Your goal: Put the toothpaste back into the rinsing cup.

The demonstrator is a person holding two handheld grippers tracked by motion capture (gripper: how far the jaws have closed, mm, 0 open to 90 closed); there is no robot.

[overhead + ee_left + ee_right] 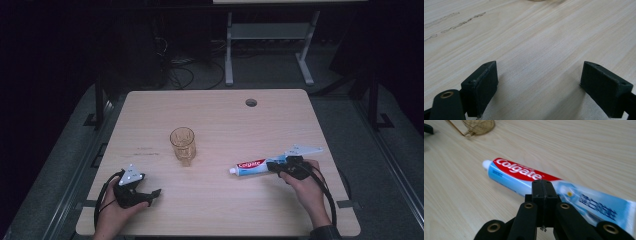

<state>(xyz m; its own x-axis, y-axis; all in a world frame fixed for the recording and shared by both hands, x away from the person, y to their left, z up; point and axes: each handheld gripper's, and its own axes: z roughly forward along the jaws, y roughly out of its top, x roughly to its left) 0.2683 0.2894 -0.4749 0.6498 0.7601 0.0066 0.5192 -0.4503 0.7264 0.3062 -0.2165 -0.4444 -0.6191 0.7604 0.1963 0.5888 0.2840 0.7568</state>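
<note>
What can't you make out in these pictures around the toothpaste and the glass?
- Toothpaste tube: its middle is hidden behind the shut right gripper; its tail is cut off by the right gripper view's edge.
- Glass: cropped by that view's top edge.
- Glass contents: too small in the high view.

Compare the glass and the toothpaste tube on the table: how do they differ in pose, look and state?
The glass stands upright near the table's middle; the toothpaste tube lies flat on its side.
The glass is see-through amber with a patterned wall; the tube is opaque blue, red and white with printed lettering.
The glass stands free, with nothing touching it; the tube lies right at the right hand-held gripper, whose jaws are shut.
Both rest on the same wooden table.
</note>
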